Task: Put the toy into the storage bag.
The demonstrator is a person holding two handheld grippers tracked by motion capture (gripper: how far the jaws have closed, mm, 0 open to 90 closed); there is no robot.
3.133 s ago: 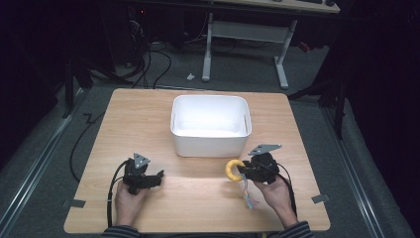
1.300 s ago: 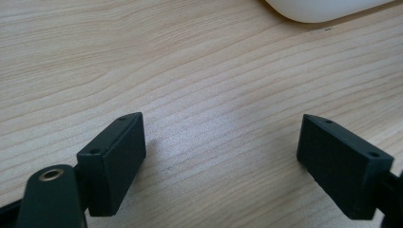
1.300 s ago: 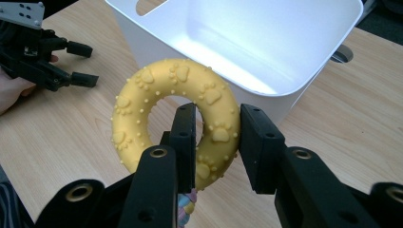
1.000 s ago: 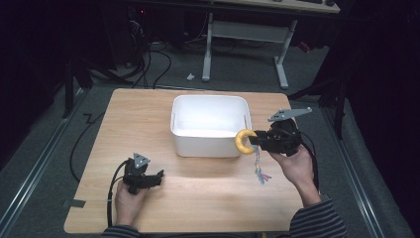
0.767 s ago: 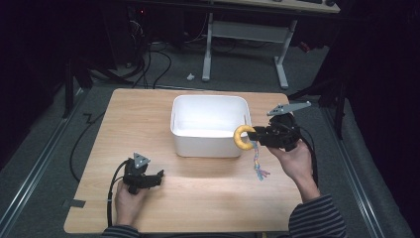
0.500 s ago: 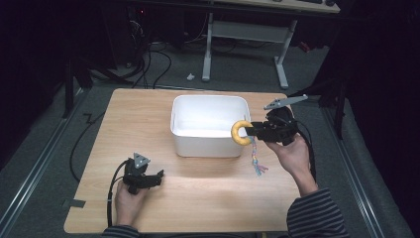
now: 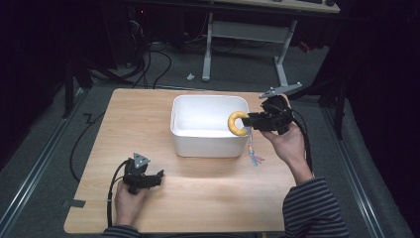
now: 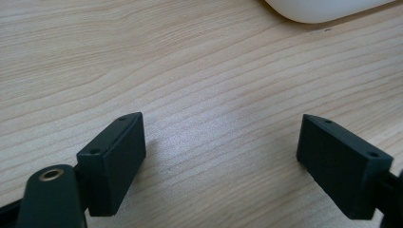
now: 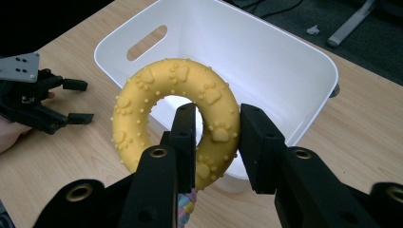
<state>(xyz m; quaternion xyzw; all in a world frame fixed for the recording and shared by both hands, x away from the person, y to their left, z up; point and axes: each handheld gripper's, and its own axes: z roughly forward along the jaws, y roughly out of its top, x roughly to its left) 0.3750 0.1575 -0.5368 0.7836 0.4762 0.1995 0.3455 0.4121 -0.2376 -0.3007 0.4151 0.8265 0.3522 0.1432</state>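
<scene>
We note the left gripper (image 7: 157, 176) resting on the wooden table (image 7: 124, 119) at near left, its 2 jaws spread wide with nothing between them. Centre far stands the white bin (image 7: 208, 144). The right gripper (image 7: 246, 120) has its jaws clamped on the yellow ring toy (image 7: 236, 123), held above the bin's right rim.

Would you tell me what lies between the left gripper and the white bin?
Only bare wooden table lies between the left gripper and the white bin, as the high view shows.
</scene>
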